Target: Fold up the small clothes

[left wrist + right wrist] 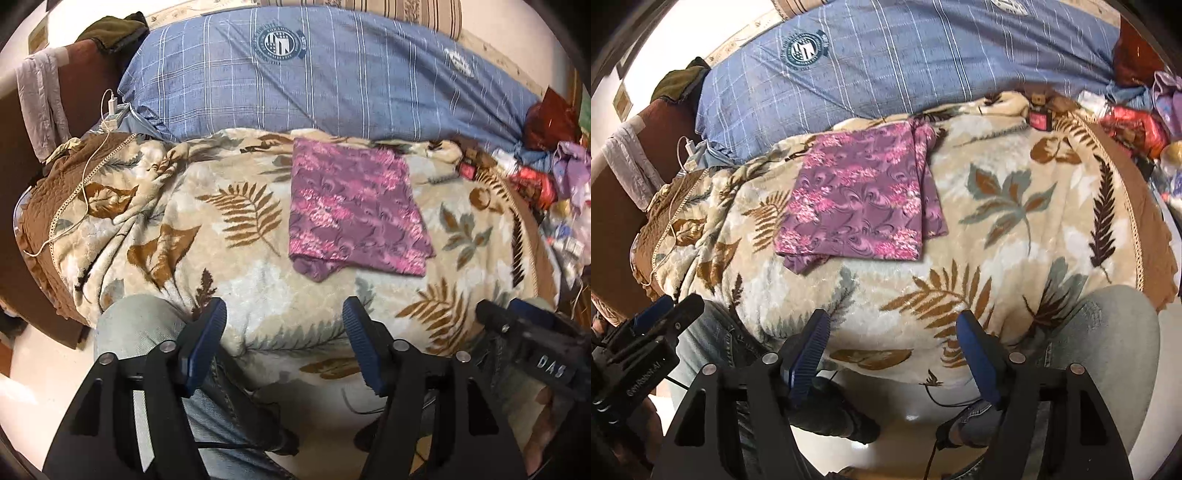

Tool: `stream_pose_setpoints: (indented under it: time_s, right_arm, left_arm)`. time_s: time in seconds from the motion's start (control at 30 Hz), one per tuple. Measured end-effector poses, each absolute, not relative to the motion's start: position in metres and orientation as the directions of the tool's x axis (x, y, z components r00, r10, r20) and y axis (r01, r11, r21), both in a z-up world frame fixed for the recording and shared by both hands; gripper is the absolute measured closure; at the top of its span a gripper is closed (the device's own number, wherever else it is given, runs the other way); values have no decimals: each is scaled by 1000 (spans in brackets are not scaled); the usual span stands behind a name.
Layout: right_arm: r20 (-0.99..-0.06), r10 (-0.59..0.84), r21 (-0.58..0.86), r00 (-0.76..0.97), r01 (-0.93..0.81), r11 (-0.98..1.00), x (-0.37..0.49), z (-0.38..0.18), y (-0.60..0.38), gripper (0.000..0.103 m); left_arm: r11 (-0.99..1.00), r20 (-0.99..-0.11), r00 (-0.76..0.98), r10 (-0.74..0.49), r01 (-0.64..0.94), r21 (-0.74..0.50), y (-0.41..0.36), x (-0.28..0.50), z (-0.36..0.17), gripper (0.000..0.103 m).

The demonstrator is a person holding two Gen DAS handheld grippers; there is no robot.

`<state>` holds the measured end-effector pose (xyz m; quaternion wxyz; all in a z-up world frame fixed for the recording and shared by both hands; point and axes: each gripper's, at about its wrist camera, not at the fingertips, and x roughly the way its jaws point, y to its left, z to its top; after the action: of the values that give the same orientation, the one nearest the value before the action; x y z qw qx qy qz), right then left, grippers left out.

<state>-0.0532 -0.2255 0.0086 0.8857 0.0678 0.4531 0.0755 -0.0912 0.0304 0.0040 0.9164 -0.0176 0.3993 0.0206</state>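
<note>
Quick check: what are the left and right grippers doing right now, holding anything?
Left gripper: open, holding nothing.
Right gripper: open, holding nothing.
The folded purple cloth lies on the blanket, clear of both.

leaf-print blanket (236,258) covers bed; folded purple floral cloth (354,206) flat on it, blue quilt (332,74) behind.

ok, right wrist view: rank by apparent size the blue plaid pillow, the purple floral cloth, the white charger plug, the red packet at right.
1. blue plaid pillow, spans most of the frame's width
2. purple floral cloth
3. red packet, partly hidden by clutter, so its full size is unsure
4. white charger plug, smallest
</note>
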Motion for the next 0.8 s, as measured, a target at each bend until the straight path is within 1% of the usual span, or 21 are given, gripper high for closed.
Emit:
stream_pose_setpoints:
  time_s: [0.13,0.3,0.47,0.8]
  right_arm:
    - [-778,176,169,604,-69,983,-58,19,-224,27]
    - [-770,178,177,612,-63,982,-58,27,-227,26]
    - [-779,173,174,603,-57,983,-55,22,-227,25]
    - [-783,158,155,601,-57,986,-54,22,-224,25]
  left_arm:
    - [998,-732,680,24,-53,-16,29,-93,9,37]
    - [999,-738,675,13,-42,-21,23,-96,14,37]
    - [999,-735,678,12,-41,-21,21,-97,16,35]
    - [999,-743,669,-1,-27,-26,20,-94,16,35]
